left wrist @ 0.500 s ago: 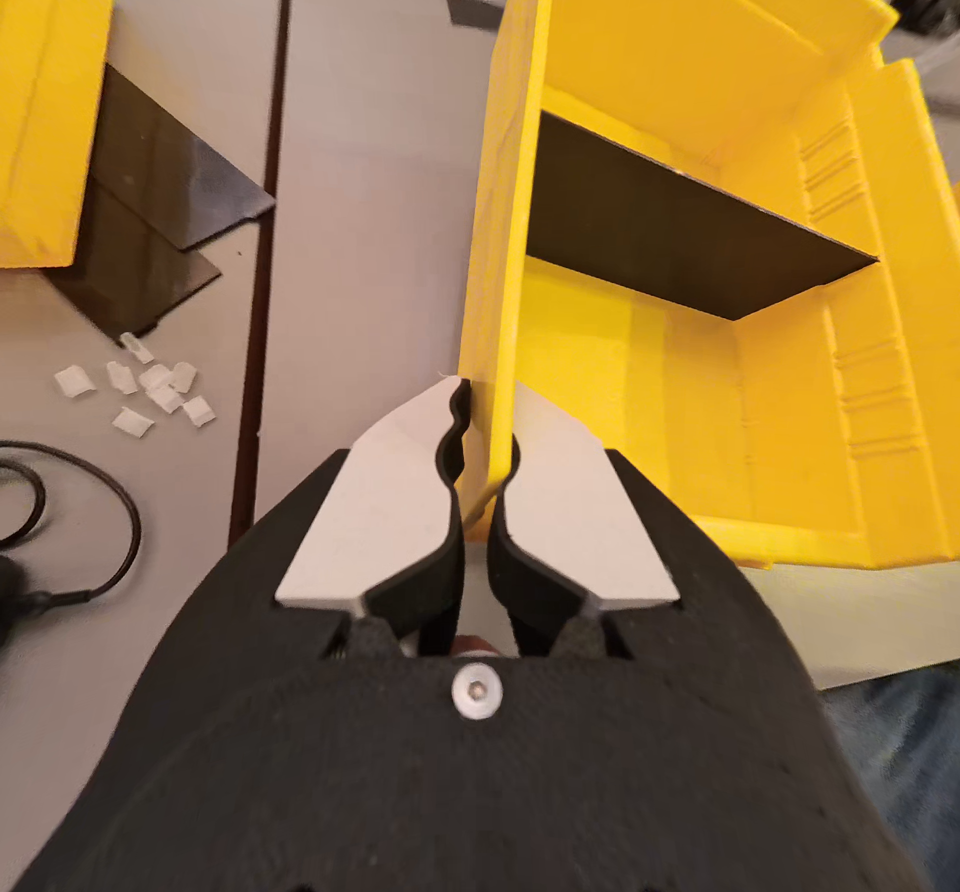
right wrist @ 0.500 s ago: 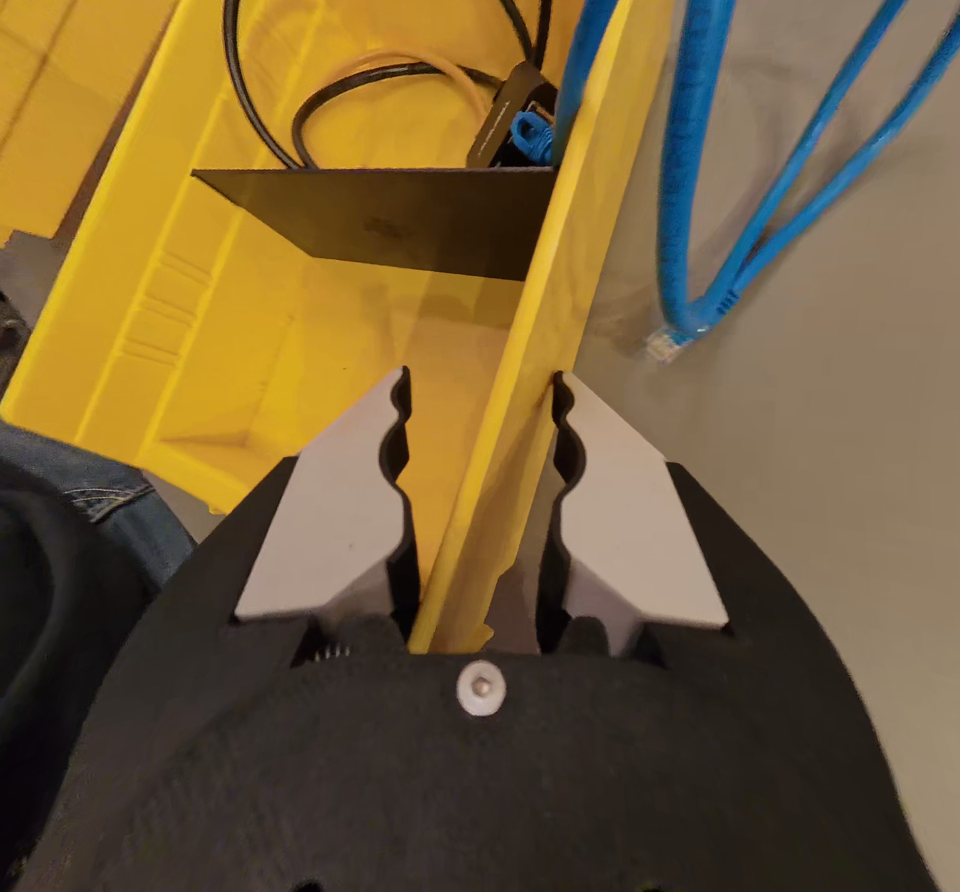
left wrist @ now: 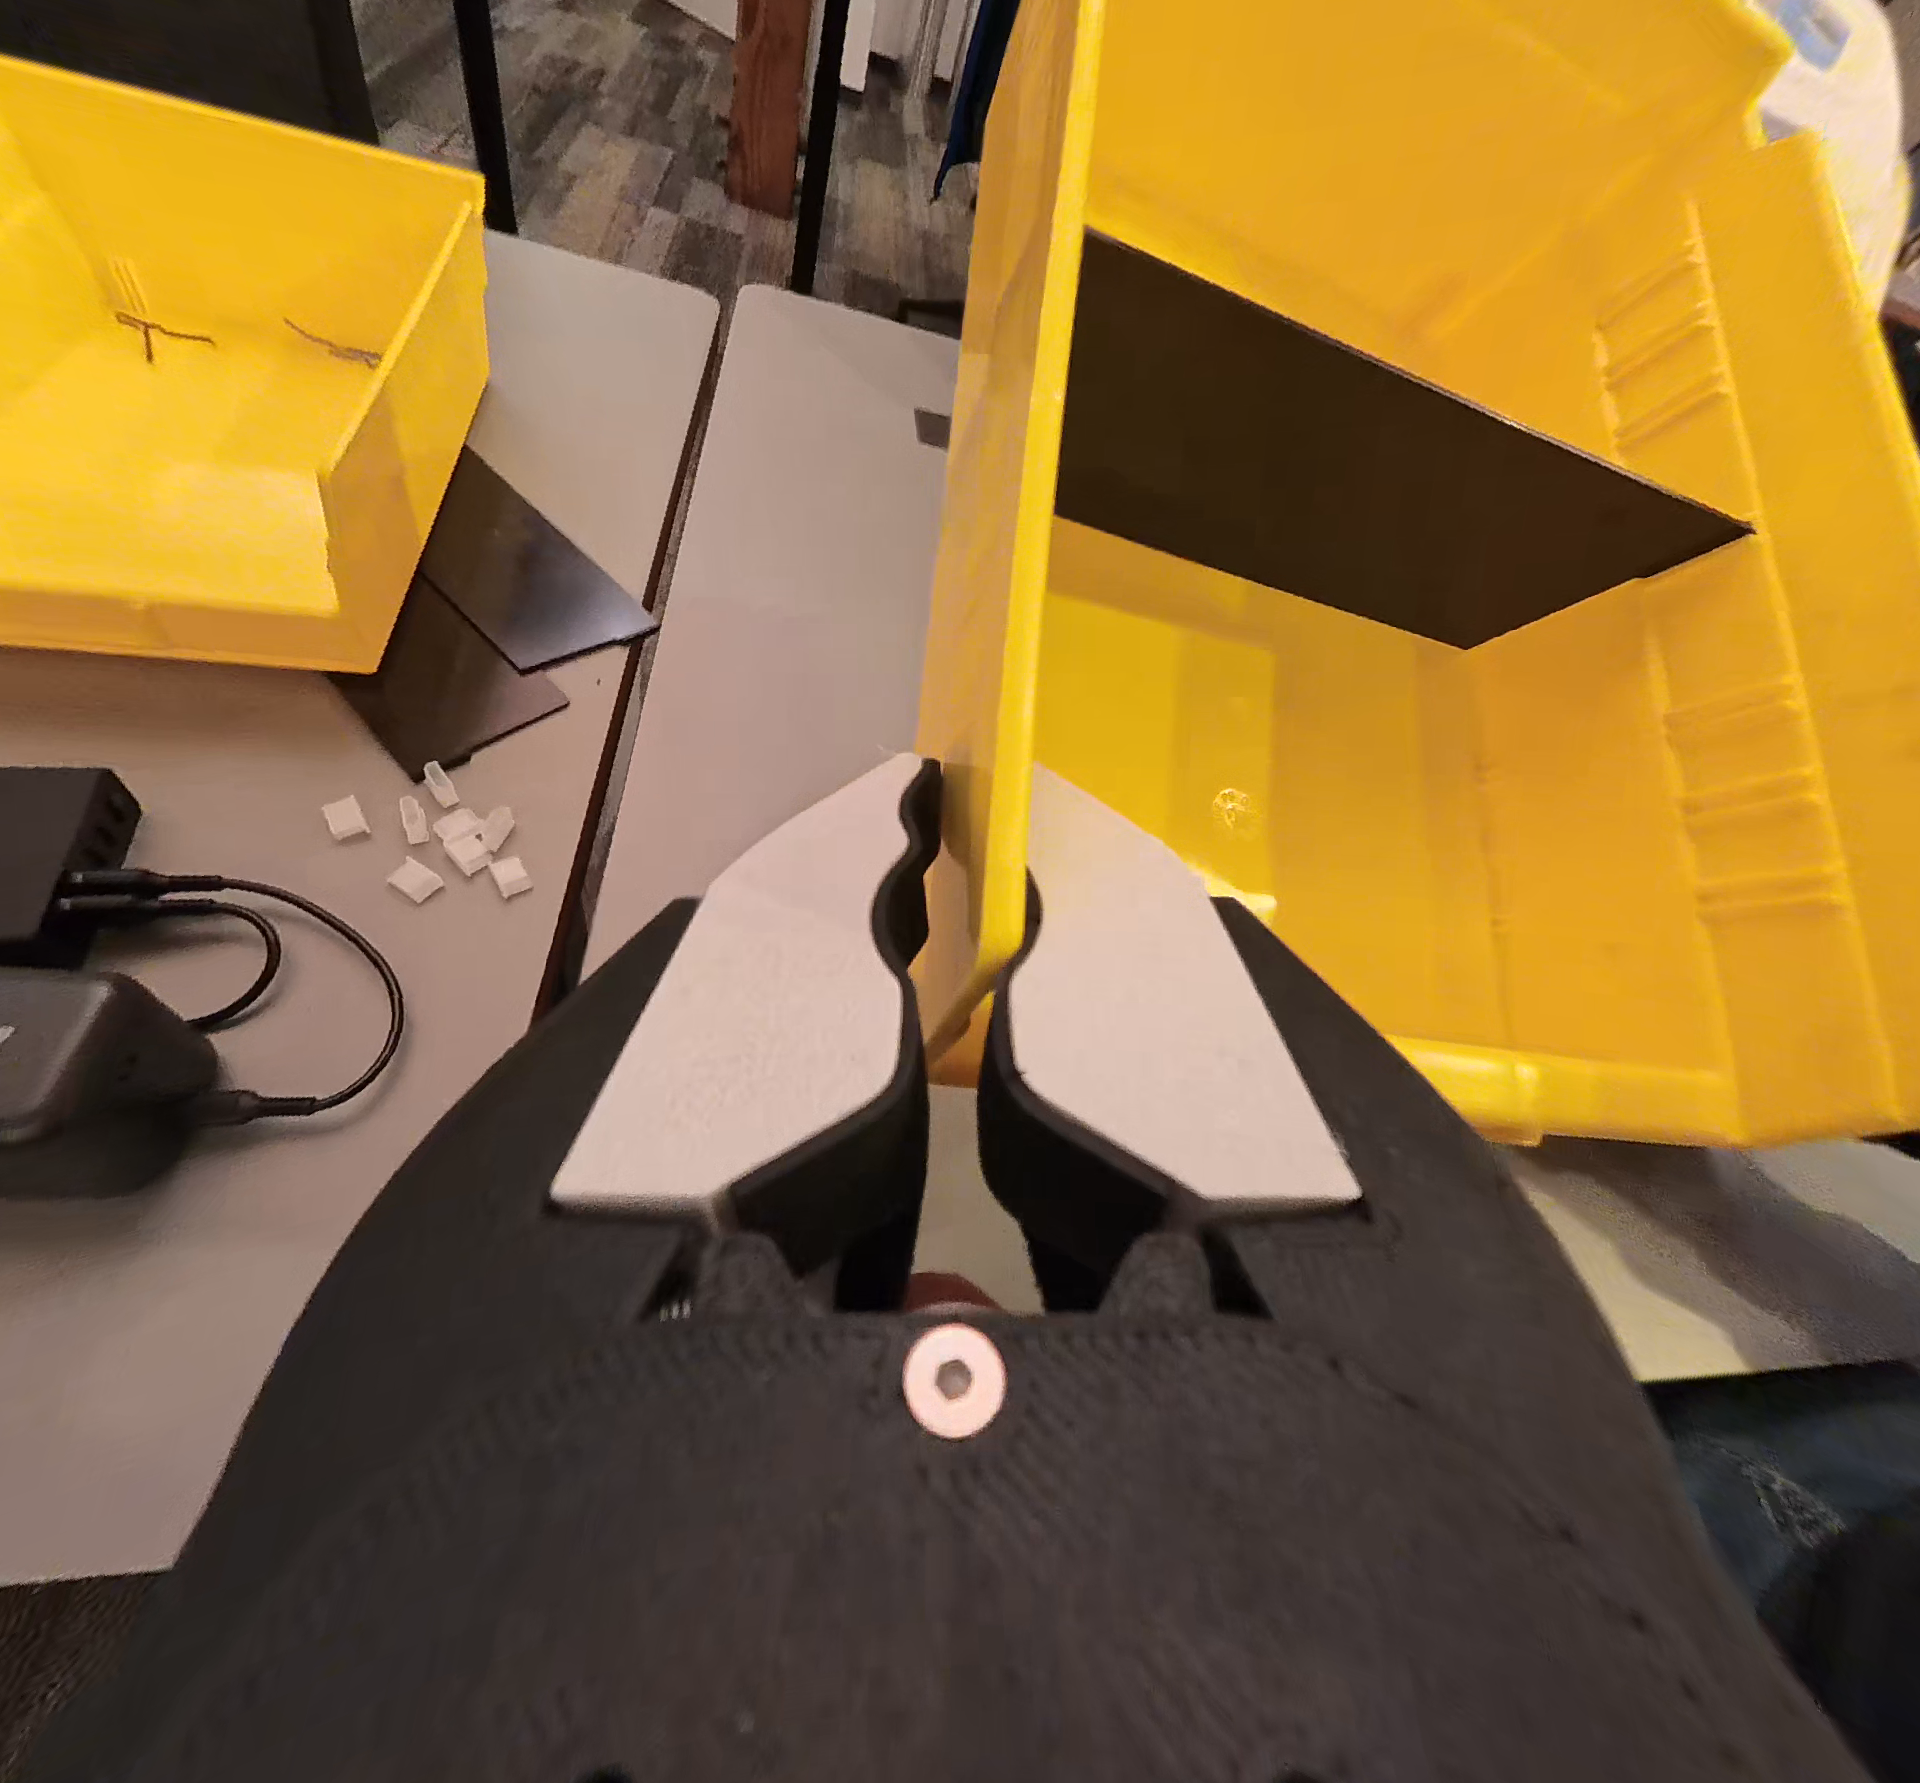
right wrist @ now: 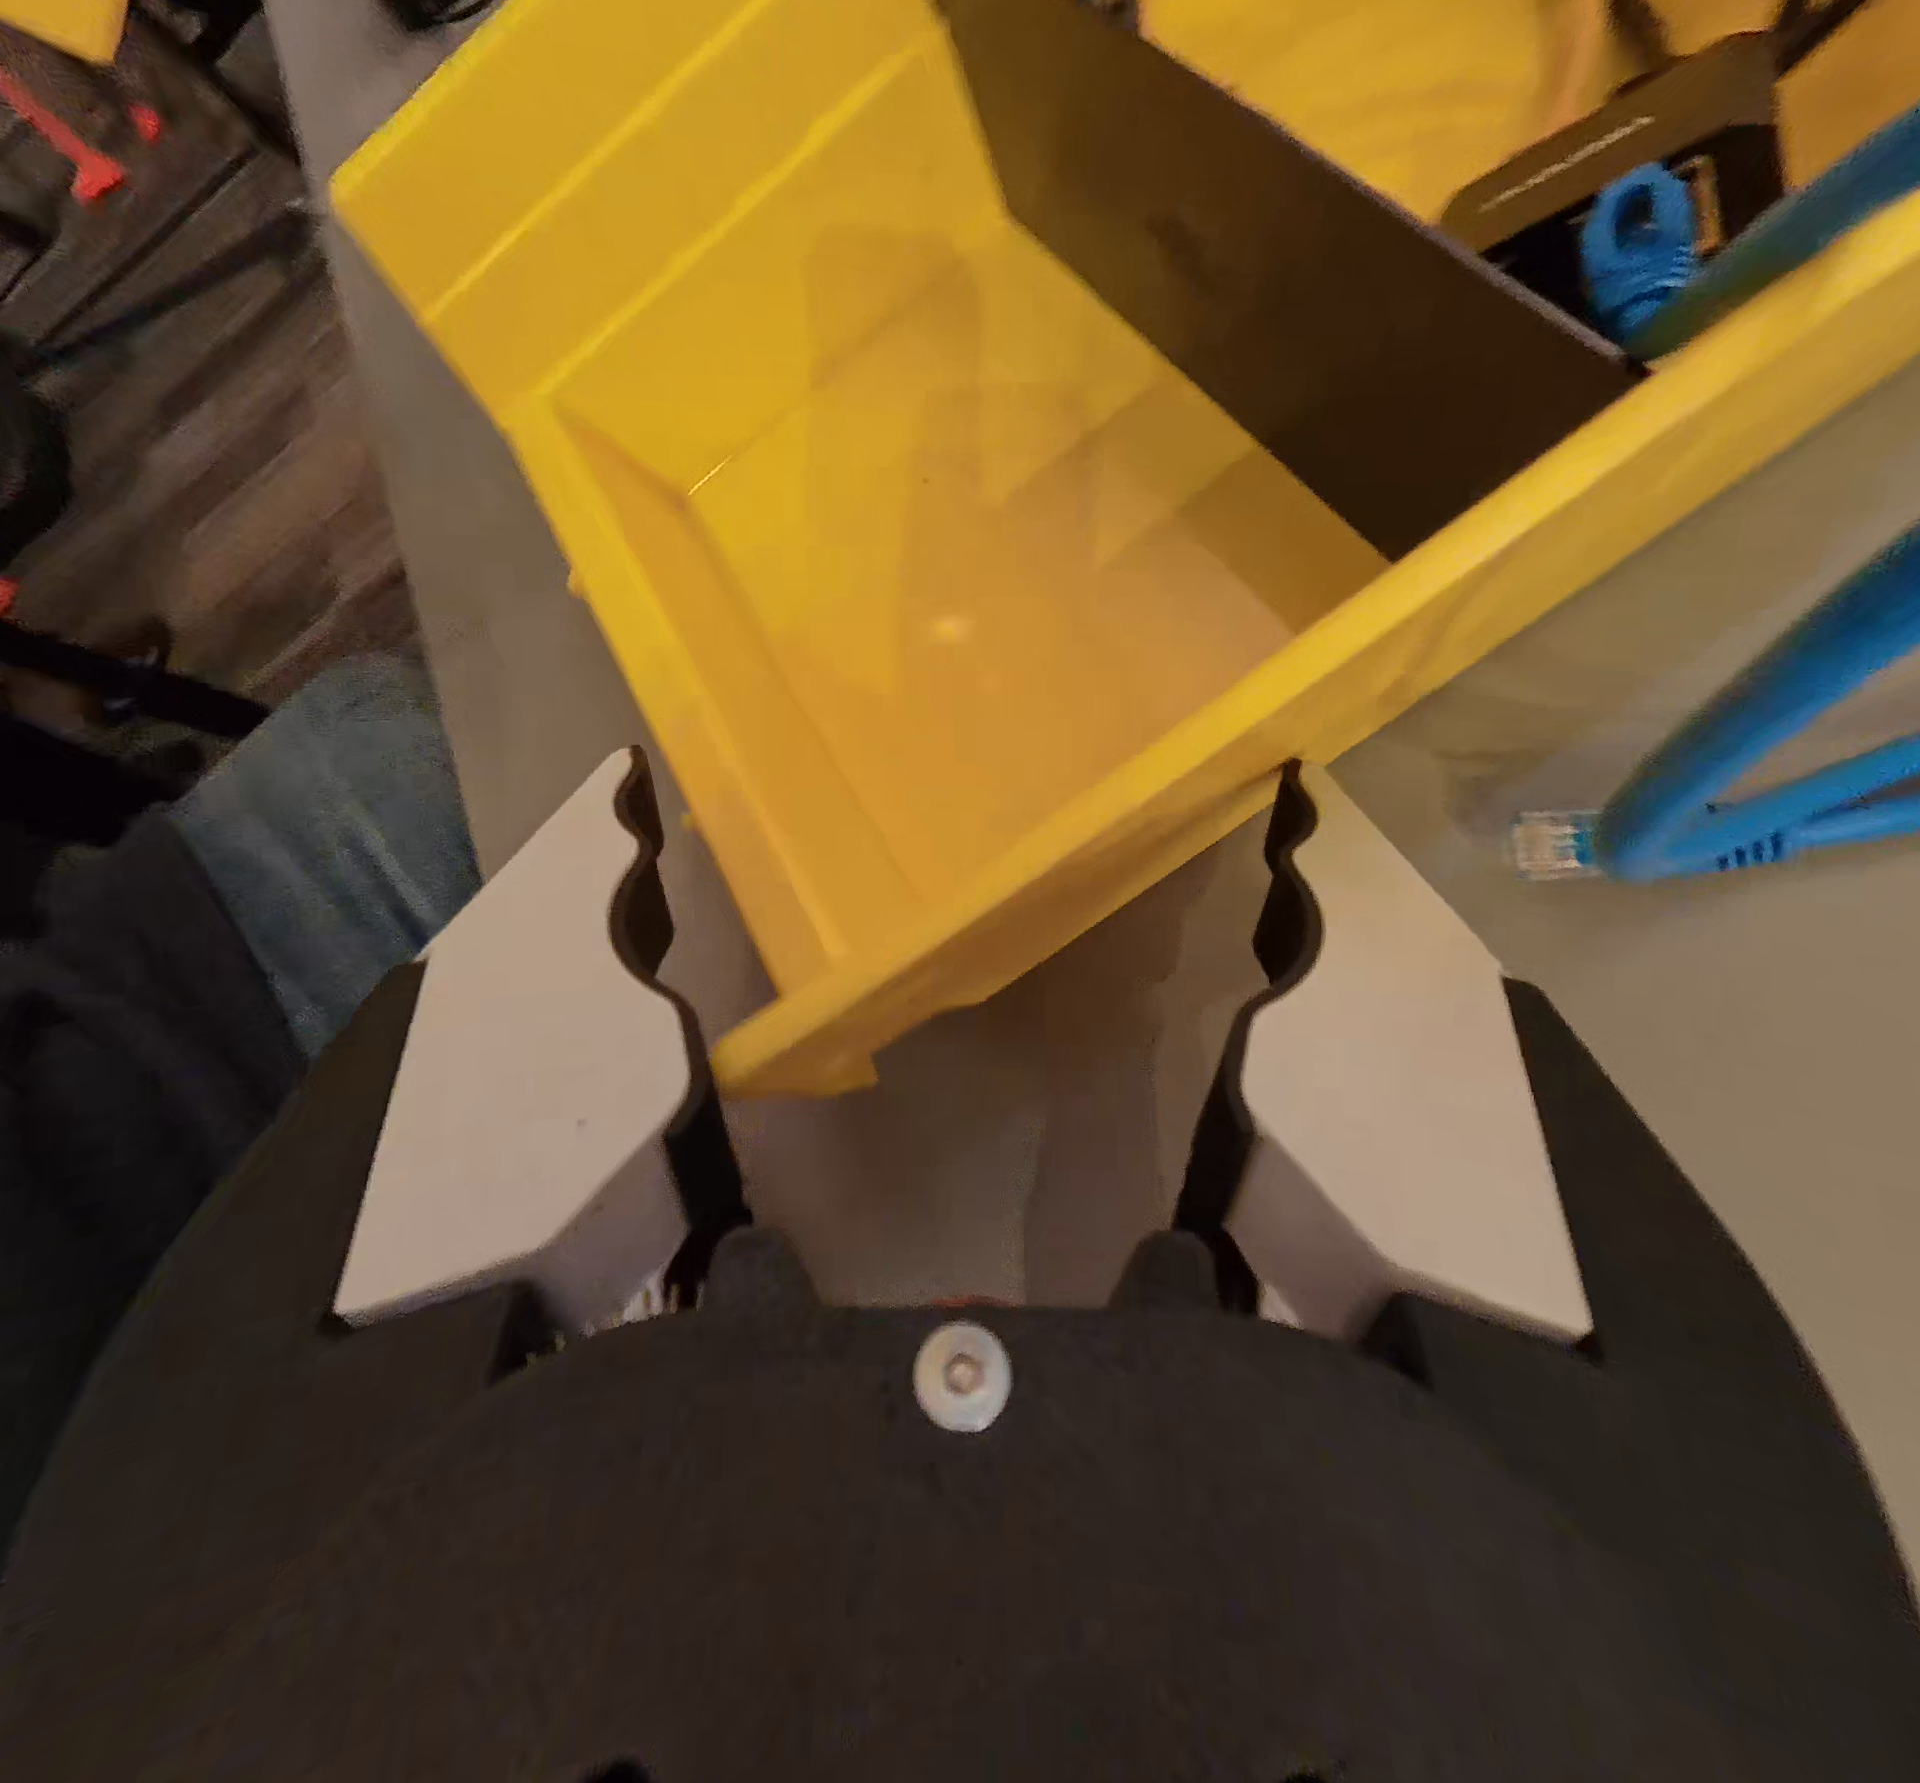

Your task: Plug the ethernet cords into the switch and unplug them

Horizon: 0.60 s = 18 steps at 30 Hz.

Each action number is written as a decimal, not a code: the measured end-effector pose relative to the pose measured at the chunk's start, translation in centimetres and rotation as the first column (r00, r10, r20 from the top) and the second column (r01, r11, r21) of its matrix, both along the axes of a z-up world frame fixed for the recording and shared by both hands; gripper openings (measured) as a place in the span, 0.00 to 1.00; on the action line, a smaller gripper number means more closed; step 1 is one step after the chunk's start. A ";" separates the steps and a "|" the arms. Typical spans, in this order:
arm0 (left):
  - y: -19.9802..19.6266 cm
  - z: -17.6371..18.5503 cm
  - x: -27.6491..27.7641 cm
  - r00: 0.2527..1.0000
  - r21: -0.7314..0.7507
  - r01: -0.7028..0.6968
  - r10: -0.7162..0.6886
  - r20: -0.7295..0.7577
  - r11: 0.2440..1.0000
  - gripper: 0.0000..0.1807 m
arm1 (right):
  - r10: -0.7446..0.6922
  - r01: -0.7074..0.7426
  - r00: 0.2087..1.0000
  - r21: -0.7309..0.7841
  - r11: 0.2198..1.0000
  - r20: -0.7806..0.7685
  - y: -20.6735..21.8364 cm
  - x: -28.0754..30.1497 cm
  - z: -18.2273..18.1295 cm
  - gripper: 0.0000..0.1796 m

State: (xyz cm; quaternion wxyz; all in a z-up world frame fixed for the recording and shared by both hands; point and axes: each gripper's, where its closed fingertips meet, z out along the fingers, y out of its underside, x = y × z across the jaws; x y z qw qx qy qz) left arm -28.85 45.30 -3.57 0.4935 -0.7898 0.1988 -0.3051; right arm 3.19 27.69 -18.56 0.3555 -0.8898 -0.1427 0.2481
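My left gripper point(left wrist: 982, 798) is shut on the left side wall of a yellow bin point(left wrist: 1351, 123), which is tipped up off the grey table. A black divider point(left wrist: 1351, 486) splits the bin. My right gripper point(right wrist: 961, 765) is wide open, with the bin's near corner point(right wrist: 810, 1058) between its fingers and not gripped. Behind the divider point(right wrist: 1247, 279) lies the black switch point(right wrist: 1621, 144) with a blue plug point(right wrist: 1631, 237) in it and black cords. A blue ethernet cord point(right wrist: 1766, 725) lies on the table to the right, its clear connector point(right wrist: 1543, 840) loose.
A second yellow bin point(left wrist: 208, 434) stands at the left on black sheets point(left wrist: 488, 621). Small white clips point(left wrist: 447, 829) and black power units with cables point(left wrist: 62, 860) lie near it. A seam point(left wrist: 644, 694) divides two tabletops. A person's leg point(right wrist: 312, 819) is at the table edge. The tips of one gripper are about 40 centimetres away from the tips of the other.
The left gripper has tipped the bin upward while holding its wall. The right gripper has opened wider and come off the bin's right wall; the bin has swung across its view.
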 end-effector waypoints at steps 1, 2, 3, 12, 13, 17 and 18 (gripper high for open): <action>-0.2 0.5 0.1 1.000 0.004 0.004 -0.004 0.013 1.000 0.03 | 0.056 -0.057 0.998 -0.002 0.998 -0.014 0.6 -1.8 0.0 0.65; -0.4 1.1 0.2 1.000 0.009 0.006 -0.007 0.028 1.000 0.03 | 0.121 -0.123 0.991 -0.016 0.992 -0.054 0.8 -3.7 0.1 0.62; -0.6 1.7 0.3 0.999 0.018 0.008 -0.009 0.039 1.000 0.03 | 0.174 -0.182 0.976 -0.052 0.982 -0.131 0.7 -5.6 0.3 0.61; -4.7 6.3 7.6 0.988 0.136 0.154 -0.152 -0.023 0.979 0.03 | 0.367 -0.394 0.871 -0.017 0.919 -0.328 -6.6 -4.6 6.1 0.65; -5.3 6.5 9.6 0.983 0.153 0.182 -0.178 -0.040 0.971 0.03 | 0.398 -0.420 0.848 0.015 0.908 -0.350 -8.3 -3.6 7.4 0.66; -8.3 6.2 19.2 0.945 0.181 0.326 -0.315 -0.088 0.928 0.03 | 0.247 -0.208 0.909 0.148 0.967 -0.337 -11.4 2.5 11.2 0.74; -9.3 5.7 21.7 0.929 0.182 0.367 -0.353 -0.109 0.912 0.03 | 0.177 -0.117 0.918 0.184 0.976 -0.355 -11.9 4.1 12.2 0.77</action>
